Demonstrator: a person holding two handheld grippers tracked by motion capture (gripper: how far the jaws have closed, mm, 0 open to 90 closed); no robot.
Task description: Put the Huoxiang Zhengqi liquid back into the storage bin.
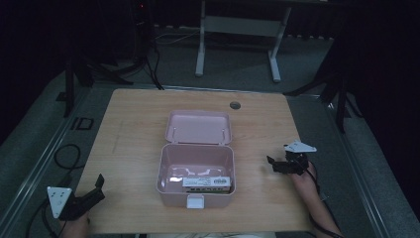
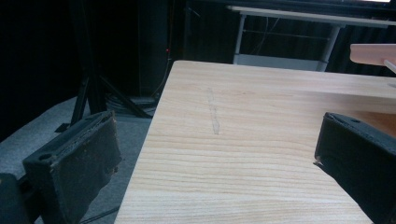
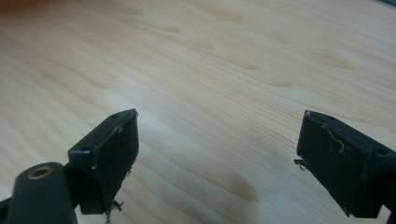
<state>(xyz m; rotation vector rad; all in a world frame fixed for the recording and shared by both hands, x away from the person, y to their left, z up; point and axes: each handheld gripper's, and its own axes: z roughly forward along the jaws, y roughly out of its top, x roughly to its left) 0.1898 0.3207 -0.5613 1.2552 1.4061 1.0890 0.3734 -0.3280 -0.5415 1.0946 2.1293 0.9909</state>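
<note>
Pink box, pale woodgrain table

Label on carton in pink box: print too small, unreadable.

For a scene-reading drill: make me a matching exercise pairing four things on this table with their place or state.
Things:
1. pink box
2. labelled packet
3. left gripper
4. right gripper

Places or states:
A. open, at the table's near left corner
B. lying inside, along the front wall
C. open, right of the box
D. mid-table, lid swung back

Pairs: 1-D, 2-B, 3-A, 4-C
</note>
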